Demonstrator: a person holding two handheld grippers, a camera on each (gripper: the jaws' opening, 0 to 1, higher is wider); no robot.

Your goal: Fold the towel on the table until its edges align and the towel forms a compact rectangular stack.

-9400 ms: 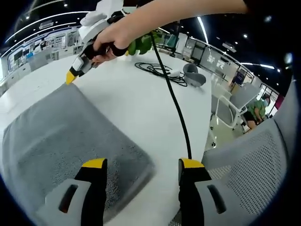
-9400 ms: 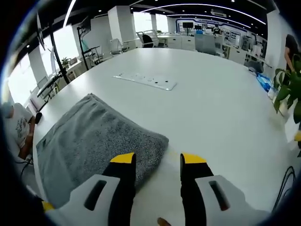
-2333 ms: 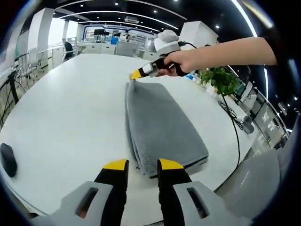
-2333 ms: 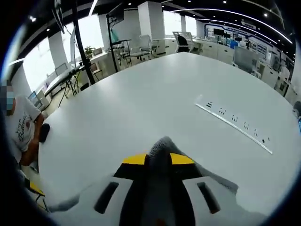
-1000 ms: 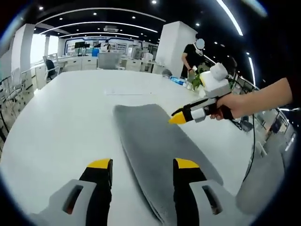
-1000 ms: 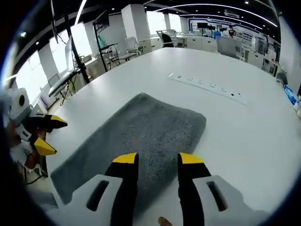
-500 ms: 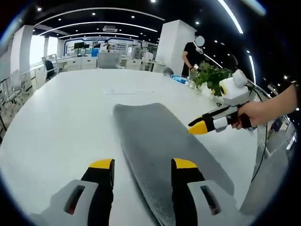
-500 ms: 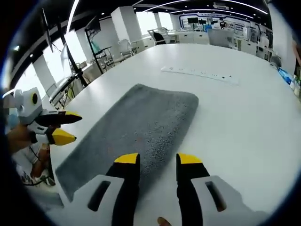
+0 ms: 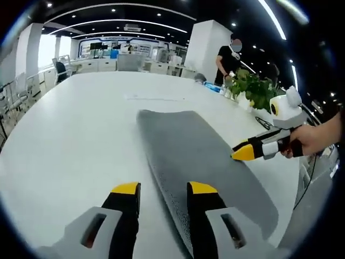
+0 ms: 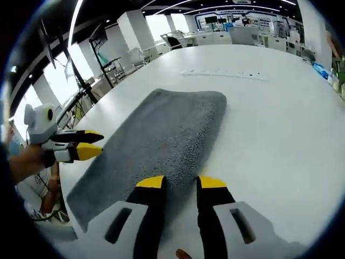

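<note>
Narrowing since half a second ago, the left gripper (image 9: pixel 160 188) is showing a smaller gap between its yellow-tipped jaws, though they are still apart and holding nothing, and they are sitting over the near long edge of the grey towel (image 9: pixel 199 154). The right gripper (image 10: pixel 181 182) is likewise closing in, its jaws now standing only a little apart with nothing between them, over the near edge of the towel (image 10: pixel 161 141). In the left gripper view the right gripper (image 9: pixel 243 152), held in a hand (image 9: pixel 310 142), is now hanging just over the towel's far long edge, whereas half a second ago it was farther out beyond that edge. In the right gripper view the left gripper (image 10: pixel 90 144) is reaching in beside the towel's other long edge, its two yellow tips closer together than before. The towel is lying flat as a long folded strip on the white table (image 9: pixel 70 124), apparently unmoved between frames. Beyond the towel's far end a white power strip (image 10: pixel 223 73) is lying on the table (image 10: pixel 280 124), and off past the towel's right side, seen from the left gripper, a green plant (image 9: pixel 252 89) is standing near a person (image 9: pixel 228 54).
</note>
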